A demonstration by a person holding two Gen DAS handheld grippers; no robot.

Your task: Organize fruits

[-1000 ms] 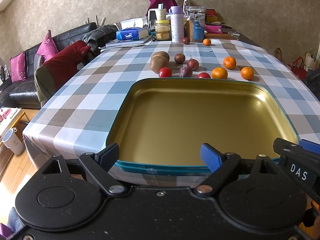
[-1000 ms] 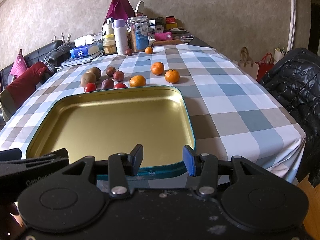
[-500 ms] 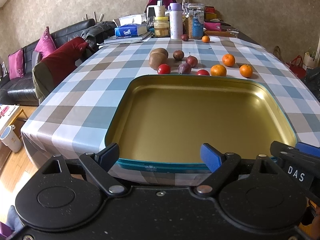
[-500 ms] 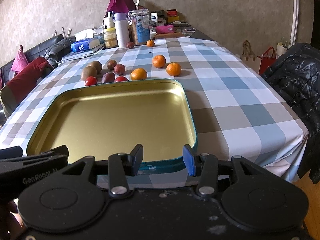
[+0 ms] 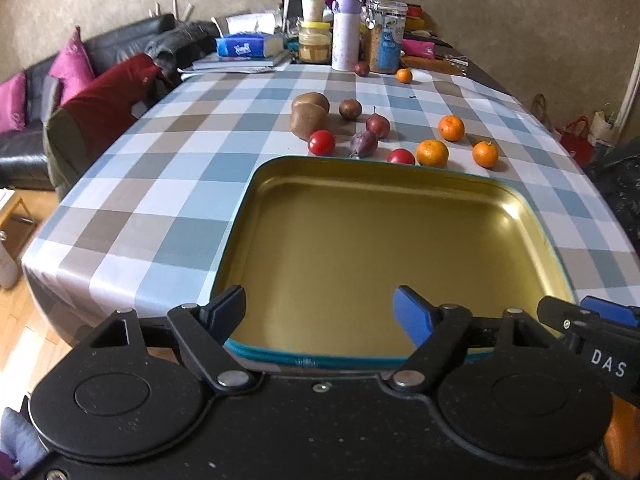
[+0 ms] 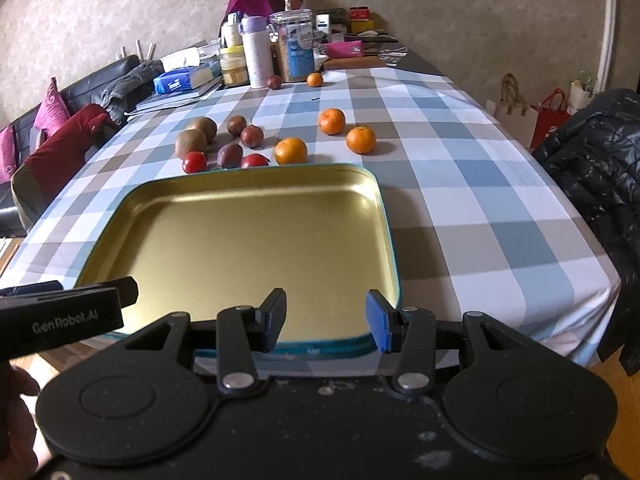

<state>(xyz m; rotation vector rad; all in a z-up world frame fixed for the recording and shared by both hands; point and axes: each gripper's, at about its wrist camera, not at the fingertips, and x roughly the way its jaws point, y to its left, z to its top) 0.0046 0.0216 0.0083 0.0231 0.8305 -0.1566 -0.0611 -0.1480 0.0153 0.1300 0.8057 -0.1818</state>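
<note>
Gold-lined tin tray (image 5: 280,208) with teal rim sits on the checked worktop (image 5: 160,184), nothing in it, nearest both cameras. Fruit all loose past its far rim, toward 12 o'clock: two kiwis (image 5: 308,120), two red tomatoes (image 5: 321,142), dark plums (image 5: 363,143), three oranges (image 5: 432,153) at about 1 o'clock; a stray plum and small orange (image 5: 404,75) far back by the jars (image 5: 386,36). Left tongs (image 5: 320,312) wide apart, holding nothing, jaws just been closing a little with nothing between them. Right tongs (image 6: 326,318) part open, also holding nothing, over the tray's near edge. Nothing sorted yet, by my reading. Risks: round fruit rolls when nudged by a pad, tomatoes sit tight against the rim so a finger may hit metal and shove the tray; soft tomatoes could bruise under a hard squeeze; both tongs near each other, could clash reaching the same cluster.
</note>
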